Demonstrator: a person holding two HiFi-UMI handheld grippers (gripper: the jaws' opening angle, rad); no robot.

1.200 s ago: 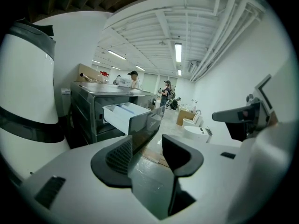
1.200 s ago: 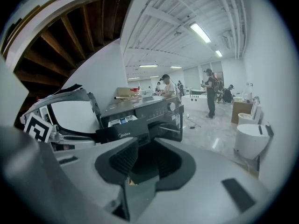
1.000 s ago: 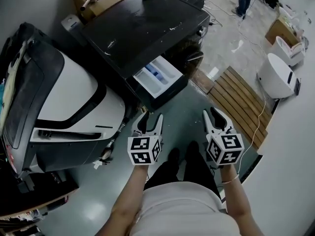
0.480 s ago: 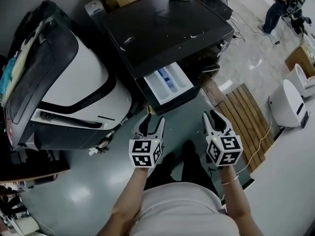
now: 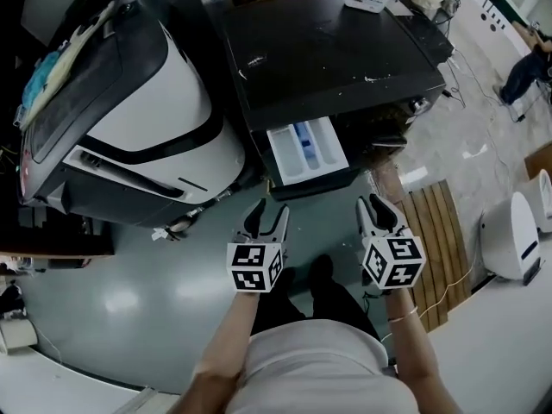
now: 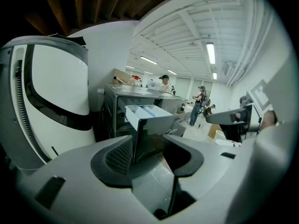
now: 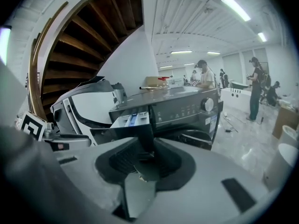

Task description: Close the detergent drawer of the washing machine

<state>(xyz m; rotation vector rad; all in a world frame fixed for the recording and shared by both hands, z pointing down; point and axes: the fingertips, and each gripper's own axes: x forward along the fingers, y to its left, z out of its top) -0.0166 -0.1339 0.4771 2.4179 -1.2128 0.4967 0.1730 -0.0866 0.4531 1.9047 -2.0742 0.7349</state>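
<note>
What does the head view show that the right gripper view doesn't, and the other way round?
Only the head view shows the wooden slats on the floor and the person's own legs from above. Only the right gripper view shows the round knob on the machine's front and the ceiling lights. Both show the black washing machine with its detergent drawer pulled out, and the white machine beside it.
</note>
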